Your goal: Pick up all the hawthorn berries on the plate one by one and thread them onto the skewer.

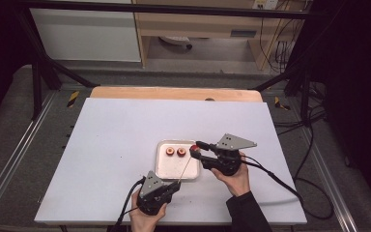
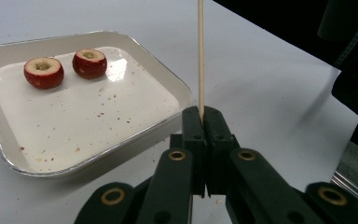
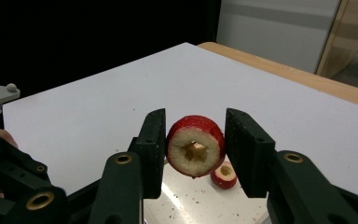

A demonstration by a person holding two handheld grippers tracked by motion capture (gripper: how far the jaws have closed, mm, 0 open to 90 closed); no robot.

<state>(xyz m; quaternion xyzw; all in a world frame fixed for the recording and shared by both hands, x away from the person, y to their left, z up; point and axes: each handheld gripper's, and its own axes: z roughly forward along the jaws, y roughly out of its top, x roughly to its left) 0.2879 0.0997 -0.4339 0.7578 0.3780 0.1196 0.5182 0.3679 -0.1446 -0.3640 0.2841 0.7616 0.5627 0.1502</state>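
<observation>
Two cored red fruit halves (image 1: 175,152) lie in the white rectangular tray (image 1: 160,169) in the high view, where the third piece, at the right gripper (image 1: 196,150), is hard to make out. In the left gripper view, the left gripper (image 2: 204,112) is clenched on a thin wooden skewer (image 2: 200,56) running lengthwise straight up, top cut off. In the right gripper view, the jaws grasp a cored red fruit slice (image 3: 196,145) above the tray, its cut face toward the camera.
</observation>
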